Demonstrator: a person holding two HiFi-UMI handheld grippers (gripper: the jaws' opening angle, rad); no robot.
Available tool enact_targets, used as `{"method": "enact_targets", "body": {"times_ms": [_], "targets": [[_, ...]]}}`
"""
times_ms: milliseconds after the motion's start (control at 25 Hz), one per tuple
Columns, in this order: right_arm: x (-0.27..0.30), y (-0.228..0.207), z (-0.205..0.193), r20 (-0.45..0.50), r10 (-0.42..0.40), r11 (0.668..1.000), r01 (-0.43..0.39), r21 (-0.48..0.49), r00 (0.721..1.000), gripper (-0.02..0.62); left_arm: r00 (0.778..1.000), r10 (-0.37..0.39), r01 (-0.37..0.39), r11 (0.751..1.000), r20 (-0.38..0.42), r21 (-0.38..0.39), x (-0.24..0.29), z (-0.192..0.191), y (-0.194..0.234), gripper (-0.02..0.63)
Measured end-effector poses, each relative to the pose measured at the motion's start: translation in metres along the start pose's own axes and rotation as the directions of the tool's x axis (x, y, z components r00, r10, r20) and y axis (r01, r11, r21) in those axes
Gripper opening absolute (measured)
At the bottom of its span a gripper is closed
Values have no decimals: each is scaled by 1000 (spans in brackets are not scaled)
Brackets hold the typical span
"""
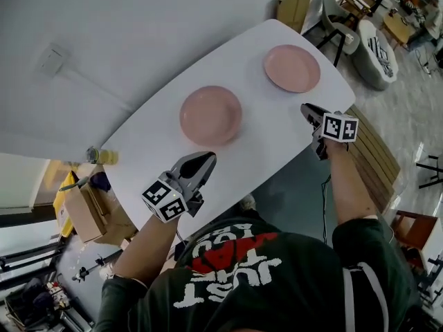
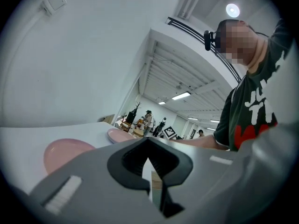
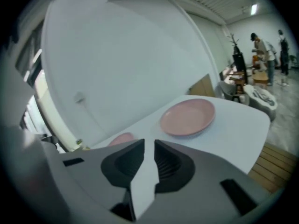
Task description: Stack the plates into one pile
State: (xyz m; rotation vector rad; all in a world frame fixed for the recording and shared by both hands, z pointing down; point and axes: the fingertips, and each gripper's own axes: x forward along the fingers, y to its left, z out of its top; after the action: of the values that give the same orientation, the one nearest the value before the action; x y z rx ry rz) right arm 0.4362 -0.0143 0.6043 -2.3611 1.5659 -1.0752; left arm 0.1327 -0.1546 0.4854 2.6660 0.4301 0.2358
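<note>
While plates lie apart
Right gripper [image 1: 306, 109] (spread, empty) nearest corner plate [image 1: 291, 68]; left gripper [image 1: 208, 159], pressed together, nearest middle plate [image 1: 210, 115].

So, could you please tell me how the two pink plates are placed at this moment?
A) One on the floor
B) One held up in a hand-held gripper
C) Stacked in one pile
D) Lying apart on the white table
D: the head view shows the nearer plate around the middle of the table and the farther plate toward its far end, with bare tabletop between them.
</note>
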Motion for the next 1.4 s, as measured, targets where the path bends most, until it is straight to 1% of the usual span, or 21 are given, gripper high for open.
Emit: {"method": "enact_targets", "body": {"times_ms": [40,80,120,240,320,400,440,520,600,680,760,800,880,960,1000,1040,1120,1160,1240,1320,1400], "targets": [[-10,28,-11,1,71,997,-71,-20,997,50,1000,-11,11,1000,14,3,-10,3,-8,8],[-20,53,-19,9,125,991,-125,-38,992,33,999,-21,21,1000,27,7,-20,5,-14,6],[-29,76,-25,19,162,985,-161,-56,987,24,999,-29,28,1000,38,11,-29,8,-20,8],[-52,126,-42,24,202,976,-199,-92,979,11,997,-41,41,999,71,8,-57,10,-38,8],[-68,155,-45,19,237,965,-233,-117,971,9,996,-38,37,999,84,15,-71,15,-49,6],[-82,171,-38,-8,272,945,-268,-185,962,9,995,-25,22,999,95,38,-75,21,-60,8],[-87,171,-30,-20,283,934,-280,-222,959,9,995,-18,13,999,103,52,-74,23,-66,8],[-93,158,-9,-18,305,916,-299,-269,952,9,993,3,-11,998,119,66,-63,25,-74,8],[-93,132,15,-1,333,904,-319,-286,943,9,991,36,-45,997,130,67,-42,22,-74,8],[-90,94,42,8,368,884,-347,-312,930,9,987,70,-81,994,145,71,-2,18,-72,8],[-86,43,74,0,409,858,-384,-341,913,9,977,108,-121,991,183,64,54,18,-70,8],[-84,15,90,-13,428,845,-405,-349,904,9,967,133,-145,989,216,37,85,18,-68,8],[-83,-37,119,-60,460,820,-449,-355,886,9,932,200,-183,979,302,-84,144,21,-64,8],[-85,-78,146,-127,494,784,-504,-363,860,9,887,284,-216,952,365,-215,199,31,-57,8],[-88,-94,157,-169,510,760,-534,-371,843,9,868,326,-242,936,374,-253,225,38,-55,8],[-91,-107,166,-211,523,733,-562,-384,826,9,856,361,-276,924,369,-264,249,44,-54,8],[-95,-129,177,-273,536,689,-601,-405,799,11,853,406,-350,911,328,-219,290,54,-55,8],[-96,-138,180,-290,539,679,-611,-406,791,11,854,421,-381,906,305,-184,307,56,-57,8],[-92,-152,186,-298,547,683,-623,-381,782,11,854,444,-423,896,270,-136,334,57,-60,8],[-84,-154,186,-300,561,685,-636,-356,772,11,851,462,-450,887,248,-108,351,54,-60,7],[-75,-145,182,-320,568,661,-652,-372,758,11,849,469,-458,883,245,-101,361,54,-58,7]]}}
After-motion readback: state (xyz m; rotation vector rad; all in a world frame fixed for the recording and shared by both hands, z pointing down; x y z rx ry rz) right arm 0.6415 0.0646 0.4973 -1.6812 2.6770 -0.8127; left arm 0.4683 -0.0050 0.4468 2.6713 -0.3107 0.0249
